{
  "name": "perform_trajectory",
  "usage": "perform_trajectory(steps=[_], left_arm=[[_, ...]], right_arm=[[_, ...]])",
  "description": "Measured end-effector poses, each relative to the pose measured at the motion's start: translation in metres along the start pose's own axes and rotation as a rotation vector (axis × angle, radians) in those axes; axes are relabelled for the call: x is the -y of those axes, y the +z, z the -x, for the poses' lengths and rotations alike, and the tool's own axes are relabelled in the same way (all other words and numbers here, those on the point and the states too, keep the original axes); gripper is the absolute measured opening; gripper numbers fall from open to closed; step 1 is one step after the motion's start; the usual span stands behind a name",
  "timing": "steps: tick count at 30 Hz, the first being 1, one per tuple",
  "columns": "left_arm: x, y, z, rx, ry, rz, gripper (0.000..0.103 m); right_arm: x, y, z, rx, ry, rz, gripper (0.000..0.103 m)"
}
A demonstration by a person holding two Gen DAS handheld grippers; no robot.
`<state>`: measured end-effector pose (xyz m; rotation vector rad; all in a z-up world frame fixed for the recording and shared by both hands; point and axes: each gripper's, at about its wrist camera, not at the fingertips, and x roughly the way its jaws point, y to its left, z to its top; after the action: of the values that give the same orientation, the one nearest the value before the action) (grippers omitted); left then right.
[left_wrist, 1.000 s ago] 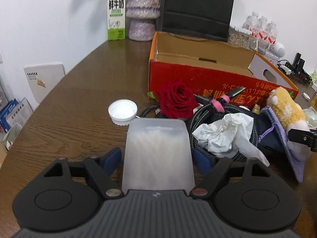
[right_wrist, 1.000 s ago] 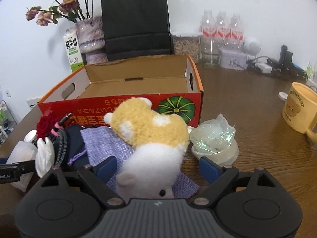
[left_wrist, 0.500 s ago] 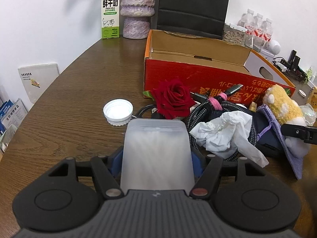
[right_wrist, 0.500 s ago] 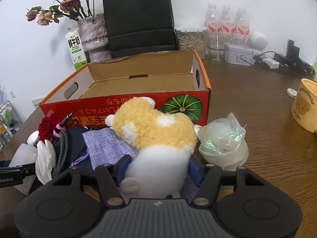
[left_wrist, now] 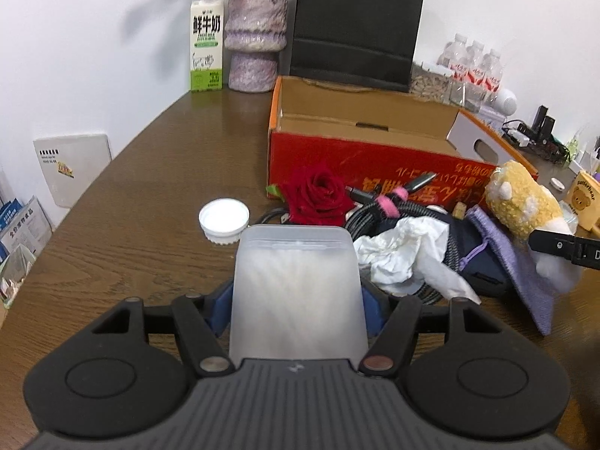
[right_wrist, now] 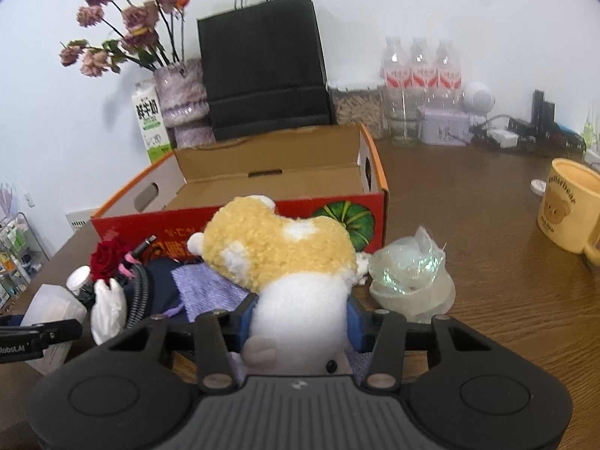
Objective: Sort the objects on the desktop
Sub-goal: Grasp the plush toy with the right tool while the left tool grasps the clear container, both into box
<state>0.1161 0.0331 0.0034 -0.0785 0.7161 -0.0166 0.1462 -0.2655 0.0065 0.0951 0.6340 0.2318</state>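
My left gripper [left_wrist: 296, 307] is shut on a frosted plastic box [left_wrist: 296, 273] of white swabs, its blue pads pressed to both sides. The jaws of my right gripper [right_wrist: 300, 315] are closing on the white belly of a yellow-and-white plush toy [right_wrist: 277, 247], which bulges between the pads. The toy lies on a purple pouch [right_wrist: 210, 288]. An open red cardboard box [left_wrist: 360, 165] stands just behind the pile, with nothing visible inside. A red rose [left_wrist: 317, 195], a braided cable [left_wrist: 378, 210] and a crumpled tissue [left_wrist: 405, 251] lie between the two grippers.
A white cap [left_wrist: 224, 219] sits left of the rose. A clear plastic wrap bundle [right_wrist: 410, 273] lies right of the toy, and a yellow mug [right_wrist: 566, 210] stands far right. A milk carton [left_wrist: 206, 43], vase [left_wrist: 255, 37], black bag [right_wrist: 262, 63] and bottles [right_wrist: 420, 75] line the wall.
Both grippers went from wide open to closed: the left on the frosted box, the right on the plush toy's belly. Both views tilted up slightly.
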Motion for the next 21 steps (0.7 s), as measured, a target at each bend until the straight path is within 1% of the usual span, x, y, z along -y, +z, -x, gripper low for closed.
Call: perform_trajectory(steps=[3,6,10,12,14,16,19,21], left_arm=[[0.002,0.006,0.011,0.029,-0.009,-0.011,0.067],[0.008,0.019,0.023,0.073,-0.015,-0.032,0.067],[0.017,0.055,0.032,0.139,-0.035,-0.064,0.067],[0.021,0.08,0.03,0.162,-0.045,-0.067,0.067],[0.026,0.107,0.024,0.178,-0.055,-0.069,0.067],[0.034,0.133,0.012,0.181,-0.056,-0.072,0.067],[0.045,0.17,-0.016,0.146,-0.055,-0.075,0.067],[0.052,0.189,-0.04,0.111,-0.034,-0.083,0.067]], right_arm=[[-0.003,0.005,0.01,0.031,0.014,0.005,0.046],[-0.007,0.014,0.019,0.072,0.026,0.02,0.046],[-0.013,0.041,0.025,0.136,0.034,0.062,0.046],[-0.015,0.061,0.022,0.169,0.029,0.087,0.046],[-0.016,0.083,0.015,0.185,0.023,0.106,0.046],[-0.018,0.106,0.002,0.18,0.014,0.122,0.046],[-0.02,0.139,-0.027,0.143,-0.016,0.144,0.046],[-0.021,0.156,-0.05,0.101,-0.037,0.164,0.046]])
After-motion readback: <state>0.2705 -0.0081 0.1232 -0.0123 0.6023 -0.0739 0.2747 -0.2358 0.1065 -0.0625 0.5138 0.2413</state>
